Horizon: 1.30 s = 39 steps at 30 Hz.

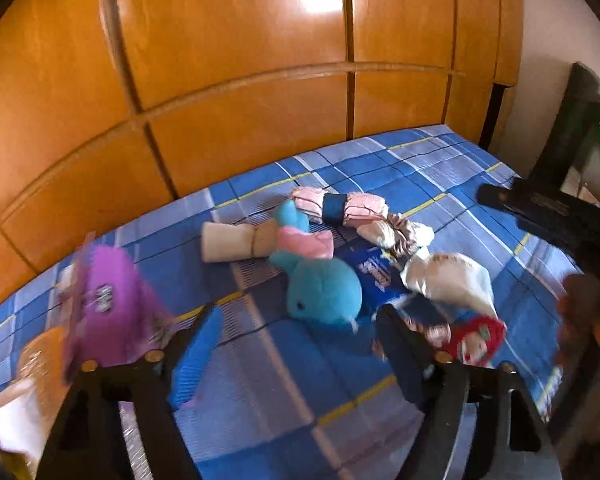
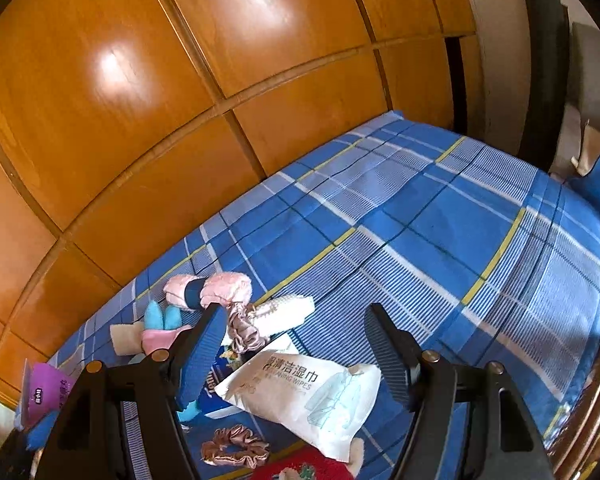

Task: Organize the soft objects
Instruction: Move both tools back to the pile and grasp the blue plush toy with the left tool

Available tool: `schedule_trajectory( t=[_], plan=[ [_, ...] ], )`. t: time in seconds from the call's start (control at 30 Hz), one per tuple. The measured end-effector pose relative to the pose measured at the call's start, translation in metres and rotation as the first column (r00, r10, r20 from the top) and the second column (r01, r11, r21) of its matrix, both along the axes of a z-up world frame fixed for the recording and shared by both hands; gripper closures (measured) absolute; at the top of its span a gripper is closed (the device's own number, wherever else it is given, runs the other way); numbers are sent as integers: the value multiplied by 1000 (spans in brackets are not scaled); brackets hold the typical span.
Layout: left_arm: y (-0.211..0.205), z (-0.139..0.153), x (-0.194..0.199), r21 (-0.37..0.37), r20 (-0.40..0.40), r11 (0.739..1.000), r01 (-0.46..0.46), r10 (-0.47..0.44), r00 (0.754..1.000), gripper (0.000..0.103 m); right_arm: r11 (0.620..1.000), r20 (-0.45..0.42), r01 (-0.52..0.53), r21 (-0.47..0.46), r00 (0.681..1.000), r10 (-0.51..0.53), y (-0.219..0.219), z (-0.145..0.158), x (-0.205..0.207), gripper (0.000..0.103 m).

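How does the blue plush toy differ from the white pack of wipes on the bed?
The blue plush toy is rounded and fuzzy; the white pack of wipes is flat and smooth. The toy is plain blue; the pack carries printed text and a drawing. Both lie loose on the checked bed sheet, in neither gripper.

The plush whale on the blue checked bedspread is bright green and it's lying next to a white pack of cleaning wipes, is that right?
Not quite. The plush whale is light blue, not green, as the left wrist view shows. The rest holds: it lies on the blue checked bedspread, near the white pack of cleaning wipes.
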<state>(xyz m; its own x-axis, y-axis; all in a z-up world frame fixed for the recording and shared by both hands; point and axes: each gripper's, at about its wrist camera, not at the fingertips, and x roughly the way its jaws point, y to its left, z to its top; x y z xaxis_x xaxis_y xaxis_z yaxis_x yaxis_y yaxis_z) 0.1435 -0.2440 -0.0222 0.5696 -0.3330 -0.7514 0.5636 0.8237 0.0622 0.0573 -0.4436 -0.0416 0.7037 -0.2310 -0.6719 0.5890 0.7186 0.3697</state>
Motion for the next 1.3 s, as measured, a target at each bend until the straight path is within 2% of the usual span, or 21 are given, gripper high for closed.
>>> schedule_trajectory(
  t=[0.27,0.3,0.33,0.37,0.6,0.67,0.8,0.87,0.93,1.07,1.13,1.2,1.3],
  plan=[
    [-40,-47,52,78,-76,997,-29,35,997,22,998,10,-40,45,999,39,1,-4,3,31],
    [-42,-53,58,78,-95,996,-31,39,995,25,998,11,-42,48,999,42,1,-4,3,30],
    [-42,-56,61,60,-118,998,-20,27,993,33,998,12,-45,49,999,44,1,-5,4,31],
    [-43,-59,63,11,-163,1000,15,-13,987,60,997,13,-49,53,999,48,1,-5,4,31],
    [-11,-47,22,-63,-165,995,76,-85,983,64,994,5,-88,62,996,87,6,-7,8,31],
    [2,-46,7,-72,-161,994,87,-98,982,64,991,-3,-121,55,993,121,11,-7,12,31],
    [41,-50,-36,-58,-156,993,99,-107,982,64,971,-43,-238,18,970,238,33,-7,26,40],
    [58,-53,-50,-66,-150,993,99,-108,983,64,943,-69,-333,6,941,333,50,-7,37,43],
    [75,-55,-64,-68,-144,992,109,-118,982,64,897,-103,-442,-10,893,438,69,-6,52,43],
    [101,-67,-74,-92,-170,990,107,-121,978,65,756,-185,-645,-109,760,622,114,1,89,43],
    [107,-70,-71,-120,-194,989,85,-107,975,66,690,-263,-702,-178,709,654,134,-3,114,43],
    [110,-70,-68,-150,-209,986,71,-102,973,66,644,-334,-732,-222,677,655,147,-9,137,43],
    [111,-68,-66,-169,-215,983,70,-106,971,66,551,-426,-797,-248,601,677,164,-21,169,42]
  ],
)
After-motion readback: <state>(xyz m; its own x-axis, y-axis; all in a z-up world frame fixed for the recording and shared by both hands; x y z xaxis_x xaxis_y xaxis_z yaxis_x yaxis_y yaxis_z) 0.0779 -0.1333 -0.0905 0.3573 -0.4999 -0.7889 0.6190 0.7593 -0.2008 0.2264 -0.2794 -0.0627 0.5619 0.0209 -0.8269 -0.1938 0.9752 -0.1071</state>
